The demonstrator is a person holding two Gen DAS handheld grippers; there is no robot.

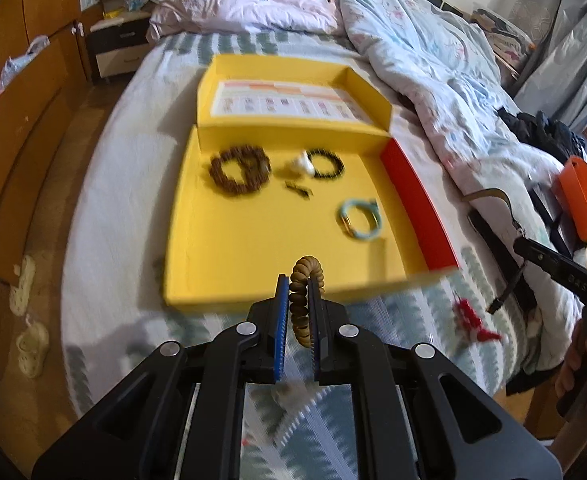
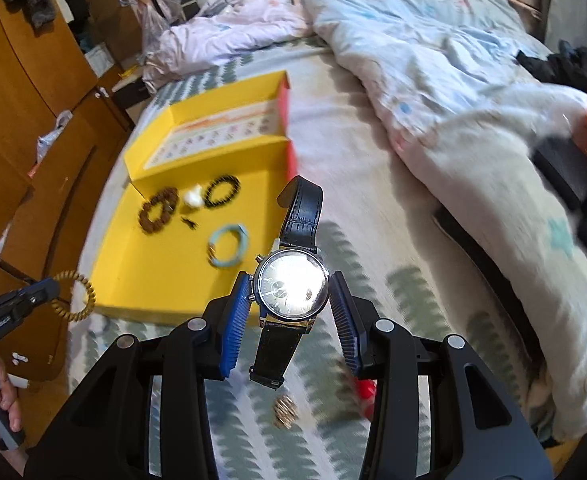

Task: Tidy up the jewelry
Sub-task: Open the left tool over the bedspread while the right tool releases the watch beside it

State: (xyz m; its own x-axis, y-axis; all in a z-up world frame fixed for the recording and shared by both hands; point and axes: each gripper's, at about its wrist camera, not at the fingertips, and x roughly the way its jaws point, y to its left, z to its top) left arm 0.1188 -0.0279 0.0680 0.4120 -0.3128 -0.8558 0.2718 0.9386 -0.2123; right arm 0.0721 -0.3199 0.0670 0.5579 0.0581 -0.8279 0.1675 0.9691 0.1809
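An open yellow box lies on the bed; it also shows in the right wrist view. In it lie a brown bead bracelet, a white piece, a black bead bracelet, a small dark piece and a light-blue bracelet. My left gripper is shut on a tan wooden bead bracelet, held just before the box's near edge. My right gripper is shut on a black-strapped wristwatch, held above the bed right of the box.
A red ornament and a gold piece lie on the patterned sheet near me. A crumpled quilt covers the bed's right side, with an orange box and dark straps. Wooden wardrobes stand left.
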